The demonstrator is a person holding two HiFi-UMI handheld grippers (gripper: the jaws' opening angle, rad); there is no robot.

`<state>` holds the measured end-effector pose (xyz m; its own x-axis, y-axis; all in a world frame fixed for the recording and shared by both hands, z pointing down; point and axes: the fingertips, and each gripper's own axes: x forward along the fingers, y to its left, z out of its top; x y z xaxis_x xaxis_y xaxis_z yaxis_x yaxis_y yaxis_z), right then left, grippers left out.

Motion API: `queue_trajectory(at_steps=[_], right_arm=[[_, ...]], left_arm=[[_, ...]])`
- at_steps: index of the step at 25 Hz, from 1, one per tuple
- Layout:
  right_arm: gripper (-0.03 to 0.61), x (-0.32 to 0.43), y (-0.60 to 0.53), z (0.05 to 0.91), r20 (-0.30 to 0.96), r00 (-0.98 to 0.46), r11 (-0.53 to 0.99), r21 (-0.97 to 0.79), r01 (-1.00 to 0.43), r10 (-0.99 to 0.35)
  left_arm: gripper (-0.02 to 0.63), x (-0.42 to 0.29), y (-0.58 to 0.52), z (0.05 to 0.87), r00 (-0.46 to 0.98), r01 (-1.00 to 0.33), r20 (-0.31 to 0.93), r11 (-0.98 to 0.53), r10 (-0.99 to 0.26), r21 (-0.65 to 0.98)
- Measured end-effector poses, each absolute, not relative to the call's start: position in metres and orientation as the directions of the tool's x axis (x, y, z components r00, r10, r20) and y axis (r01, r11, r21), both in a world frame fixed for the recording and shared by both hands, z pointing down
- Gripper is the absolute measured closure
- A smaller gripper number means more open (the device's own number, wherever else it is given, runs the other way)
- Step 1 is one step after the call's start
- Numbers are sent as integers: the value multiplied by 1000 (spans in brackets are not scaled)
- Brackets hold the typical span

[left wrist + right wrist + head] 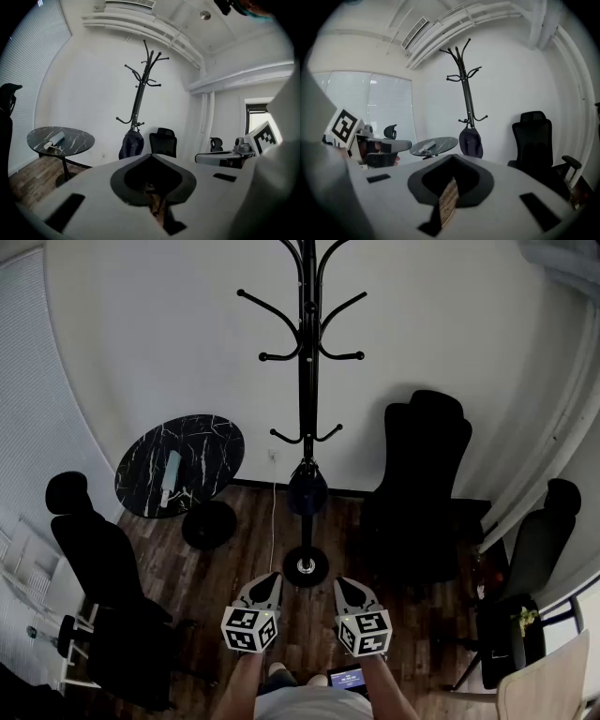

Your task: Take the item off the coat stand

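Observation:
A black coat stand [307,381] rises against the white wall, also in the left gripper view [140,89] and the right gripper view [465,89]. A dark blue bag [307,489] hangs from one of its low hooks, near the floor; it shows too as the bag [131,144] and the bag [470,142]. My left gripper [267,579] and right gripper [345,585] are side by side low in the head view, well short of the stand. Both are shut with nothing in them.
A round black marble table [180,465] with a pale rolled item [172,471] stands left of the stand. Black office chairs sit at the left [98,559], right of the stand [424,484] and far right [539,549]. A white cable [273,521] runs down to the wooden floor.

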<state>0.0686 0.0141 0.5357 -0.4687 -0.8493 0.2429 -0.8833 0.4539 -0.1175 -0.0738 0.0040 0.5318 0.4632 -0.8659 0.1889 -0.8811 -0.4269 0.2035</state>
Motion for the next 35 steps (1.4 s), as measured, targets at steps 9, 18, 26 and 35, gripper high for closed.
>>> queue_trajectory(at_steps=[9, 18, 26, 35], right_arm=[[566, 76, 21, 543, 261, -521, 490, -180, -853, -812], [566, 79, -1, 554, 263, -502, 456, -219, -863, -824], [566, 73, -54, 570, 301, -487, 437, -222, -872, -820], [566, 60, -149, 564, 300, -457, 409, -211, -888, -837]], left_arm=[[594, -59, 8, 534, 468, -877, 192, -426, -863, 224], [592, -76, -4, 549, 457, -881, 212, -408, -864, 239], [594, -81, -59, 567, 484, -864, 221, -421, -847, 277], [594, -95, -163, 553, 505, -850, 187, -447, -843, 278]])
